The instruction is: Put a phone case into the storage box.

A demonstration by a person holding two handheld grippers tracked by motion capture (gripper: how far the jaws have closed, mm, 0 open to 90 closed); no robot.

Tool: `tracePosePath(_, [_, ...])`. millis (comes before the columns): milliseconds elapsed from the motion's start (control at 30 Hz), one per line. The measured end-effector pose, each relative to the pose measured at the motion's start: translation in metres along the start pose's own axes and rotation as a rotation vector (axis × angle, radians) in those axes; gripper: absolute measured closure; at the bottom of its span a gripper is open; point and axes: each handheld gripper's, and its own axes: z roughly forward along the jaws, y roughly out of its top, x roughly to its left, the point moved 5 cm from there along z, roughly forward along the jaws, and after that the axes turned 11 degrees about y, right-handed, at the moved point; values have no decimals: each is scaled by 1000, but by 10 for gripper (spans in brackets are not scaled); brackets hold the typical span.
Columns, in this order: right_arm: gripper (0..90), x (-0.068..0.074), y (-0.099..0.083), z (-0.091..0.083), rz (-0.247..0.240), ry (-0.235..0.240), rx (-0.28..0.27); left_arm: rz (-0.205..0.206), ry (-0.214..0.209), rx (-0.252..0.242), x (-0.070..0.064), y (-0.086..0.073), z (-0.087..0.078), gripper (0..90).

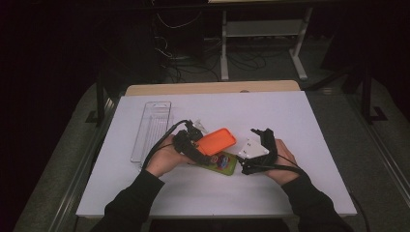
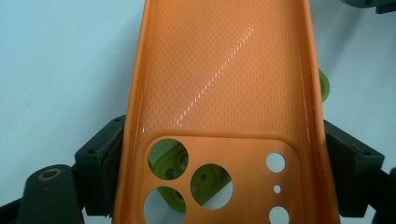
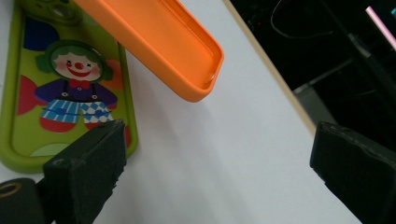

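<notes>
My left gripper (image 1: 203, 144) is shut on an orange phone case (image 1: 216, 140), holding it by its two long sides near the camera cut-outs (image 2: 196, 186), inner face up and lifted off the table. Under and beside it a green phone case (image 1: 223, 163) with a clown picture (image 3: 74, 88) lies flat on the white table (image 1: 270, 116). My right gripper (image 1: 246, 157) stands open just right of the green case, its two jaws wide apart with bare table between them. The orange case (image 3: 159, 46) hangs above the green case (image 3: 28, 140) in the right gripper view.
A clear plastic tray (image 1: 152, 128) lies at the left of the table, lengthwise. The table's far edge (image 1: 212, 88) is wooden; beyond it are a dark floor, cables and a desk frame (image 1: 263, 34).
</notes>
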Motion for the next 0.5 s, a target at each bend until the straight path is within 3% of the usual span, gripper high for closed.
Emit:
tracePosePath(100, [31, 2, 3, 1, -43, -18, 8, -12, -1, -12, 0, 0, -2, 162])
tracePosePath(167, [33, 4, 5, 2, -59, -34, 6, -41, -3, -31, 0, 0, -2, 161])
tracePosePath(300, [34, 7, 6, 4, -123, -65, 28, -21, 4, -11, 1, -3, -5, 162])
tracePosePath(500, [40, 9, 13, 6, -277, -130, 37, -19, 4, -6, 1, -7, -7, 162])
